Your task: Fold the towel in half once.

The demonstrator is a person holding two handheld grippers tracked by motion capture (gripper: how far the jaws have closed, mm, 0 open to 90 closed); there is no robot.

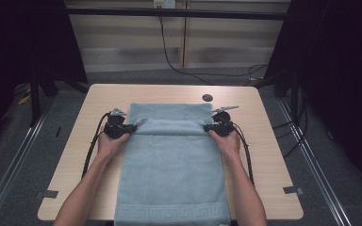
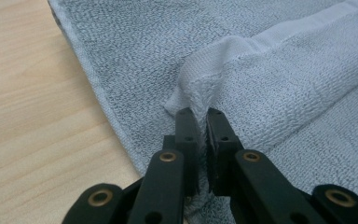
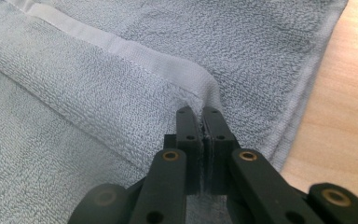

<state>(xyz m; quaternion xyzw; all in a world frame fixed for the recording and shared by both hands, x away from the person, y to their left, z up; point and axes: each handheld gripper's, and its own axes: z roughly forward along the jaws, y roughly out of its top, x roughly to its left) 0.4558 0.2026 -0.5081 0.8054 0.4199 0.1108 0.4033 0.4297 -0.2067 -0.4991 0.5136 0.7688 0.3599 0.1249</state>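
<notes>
I am looking down on the wooden table (image 1: 259, 141), and the grey-blue towel (image 1: 172, 174) is lying spread along its middle, its near end with the patterned border hanging at the table's near edge. A fold of the towel is being held up as a ridge across its far part, with more towel lying flat beyond it. I am clamping the left gripper (image 1: 131, 127) on the ridge's left corner; its jaws are pinching the hem (image 2: 200, 112) tightly. The right gripper (image 1: 207, 127) is clenching the right corner the same way. A small dark disc (image 1: 207, 98) is sitting just beyond the towel's far right corner.
</notes>
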